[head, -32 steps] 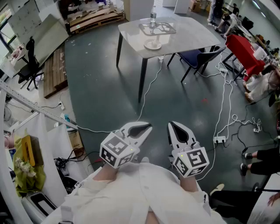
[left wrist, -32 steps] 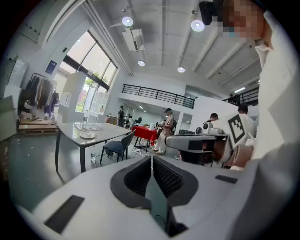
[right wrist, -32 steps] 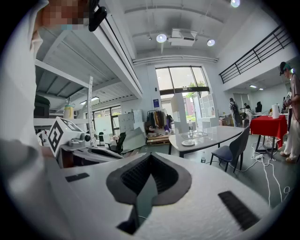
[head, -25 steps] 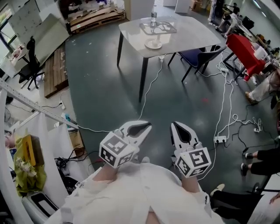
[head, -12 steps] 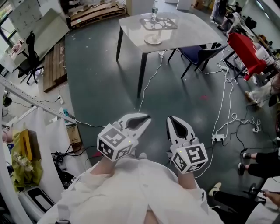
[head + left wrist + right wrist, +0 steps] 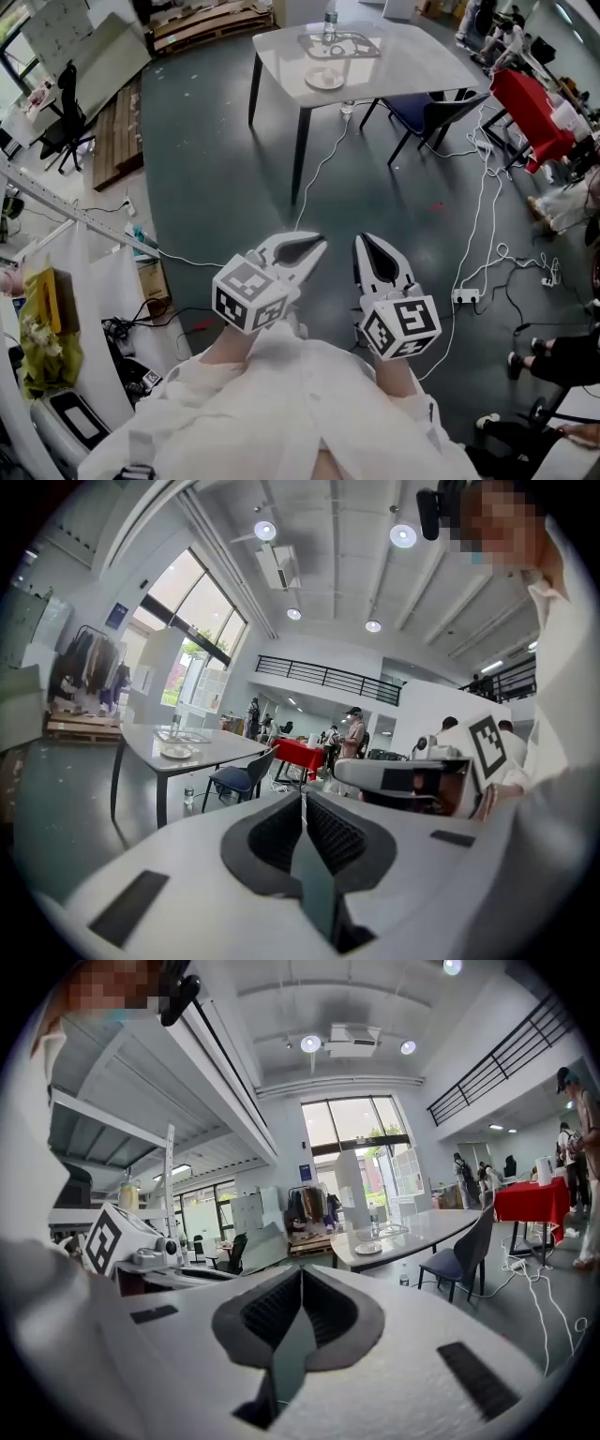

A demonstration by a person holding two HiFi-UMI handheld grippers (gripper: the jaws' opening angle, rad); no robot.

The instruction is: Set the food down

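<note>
The dark grey-green concrete floor [image 6: 216,187] fills most of what I see, a wide stretch of it lying between me and the pale grey square table on dark legs [image 6: 412,66], which I take as my mark. A blue chair with a dark frame [image 6: 427,117] is pushed in at the table's right side, partly under its top. My left white two-jaw tongs [image 6: 317,246] and my right white two-jaw tongs [image 6: 364,244] hang well short of the table, close to my chest and just beside each other. I judge I carry them low because there is nothing in reach to work on. Both pairs are pressed together with nothing between the ribbed dark pads, as each gripper view shows. A small white round plate [image 6: 325,79] sits on the table toward its near side, too small for me to tell whether the food lies on it. A clear plastic bottle [image 6: 330,21] stands at the table's far edge.
</note>
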